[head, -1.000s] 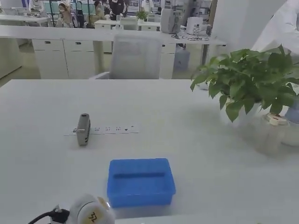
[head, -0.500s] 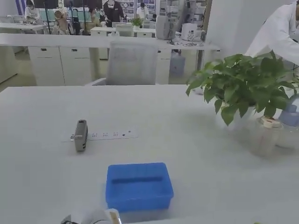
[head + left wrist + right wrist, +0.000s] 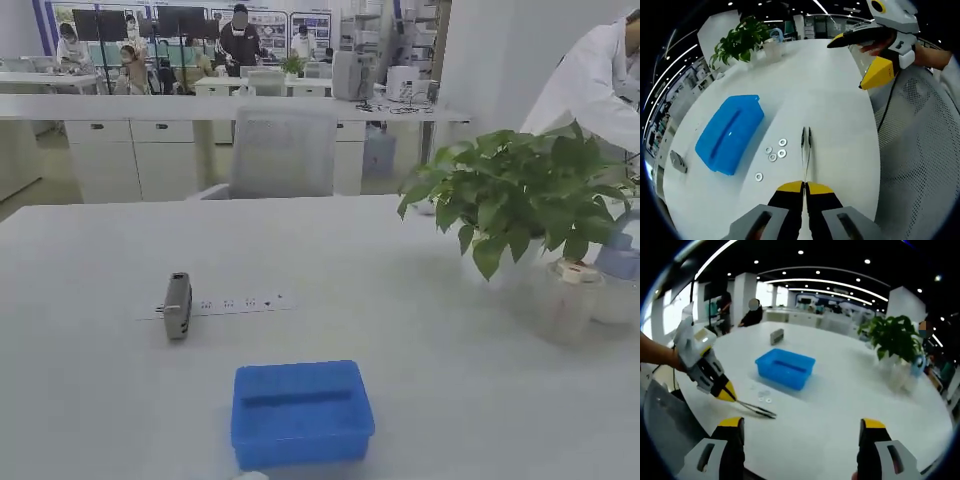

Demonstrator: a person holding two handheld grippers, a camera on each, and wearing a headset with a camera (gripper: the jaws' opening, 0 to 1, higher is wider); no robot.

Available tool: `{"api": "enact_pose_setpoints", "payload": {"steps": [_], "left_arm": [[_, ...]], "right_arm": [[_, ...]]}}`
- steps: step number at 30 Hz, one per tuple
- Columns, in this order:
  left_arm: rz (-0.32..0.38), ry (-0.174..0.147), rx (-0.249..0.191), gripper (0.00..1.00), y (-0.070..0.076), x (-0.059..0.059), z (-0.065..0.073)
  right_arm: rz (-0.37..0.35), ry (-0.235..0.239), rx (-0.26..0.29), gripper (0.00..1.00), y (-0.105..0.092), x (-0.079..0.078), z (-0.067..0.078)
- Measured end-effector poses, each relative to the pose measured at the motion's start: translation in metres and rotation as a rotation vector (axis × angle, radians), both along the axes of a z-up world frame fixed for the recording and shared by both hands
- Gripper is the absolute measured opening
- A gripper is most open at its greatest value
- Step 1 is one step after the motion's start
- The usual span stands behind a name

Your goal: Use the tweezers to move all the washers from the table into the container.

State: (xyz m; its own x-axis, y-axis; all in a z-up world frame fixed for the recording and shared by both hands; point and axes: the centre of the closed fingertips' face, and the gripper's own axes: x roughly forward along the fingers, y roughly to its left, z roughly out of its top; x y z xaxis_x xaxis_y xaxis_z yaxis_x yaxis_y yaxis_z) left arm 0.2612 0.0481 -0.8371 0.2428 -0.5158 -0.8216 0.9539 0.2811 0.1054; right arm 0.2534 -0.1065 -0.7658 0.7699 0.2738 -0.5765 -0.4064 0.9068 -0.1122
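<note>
Metal tweezers (image 3: pixel 806 165) sit clamped in the closed left hand-held gripper (image 3: pixel 804 186).

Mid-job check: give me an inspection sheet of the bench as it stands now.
Surface: white table, no spills seen.
Job's things: five washers loose on the table beside the blue container; no washer seen inside it. Tweezers point past the washers, apart from them.
Clutter: power strip with grey adapter; plant; jar.
Grippers: left gripper shut on the tweezers; right gripper open, holding nothing.
Cables: black cable hangs from the right gripper, off the table edge.
Surroundings: chair behind the table; person in white coat by the plant; people at far benches.
</note>
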Motion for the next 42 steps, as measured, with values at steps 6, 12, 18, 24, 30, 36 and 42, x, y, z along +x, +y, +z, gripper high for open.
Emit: {"api": "enact_pose_setpoints", "payload": {"steps": [6, 12, 18, 24, 30, 36, 42], "left_arm": [[0.028, -0.019, -0.041, 0.00, 0.000, -0.004, 0.022], [0.032, -0.051, -0.081, 0.00, -0.003, -0.007, 0.043], [0.018, -0.056, -0.114, 0.00, -0.008, -0.013, 0.060], [-0.009, -0.062, -0.126, 0.00, -0.007, -0.018, 0.072], [-0.101, -0.080, -0.099, 0.00, -0.006, -0.025, 0.075], [-0.198, -0.083, -0.050, 0.00, -0.007, -0.031, 0.077], [-0.260, -0.073, -0.040, 0.00, -0.013, -0.033, 0.080]], "right_arm": [[0.007, -0.007, 0.003, 0.94, 0.001, 0.001, 0.001], [0.068, 0.028, 0.045, 0.83, 0.013, -0.004, -0.002], [0.215, 0.138, 0.087, 0.59, 0.041, -0.021, -0.014], [0.433, 0.189, 0.049, 0.32, 0.083, -0.025, -0.022], [0.698, 0.158, -0.062, 0.24, 0.136, -0.019, -0.030], [0.809, 0.180, -0.037, 0.20, 0.161, -0.016, -0.037], [0.849, 0.207, -0.028, 0.10, 0.166, -0.017, -0.048]]}}
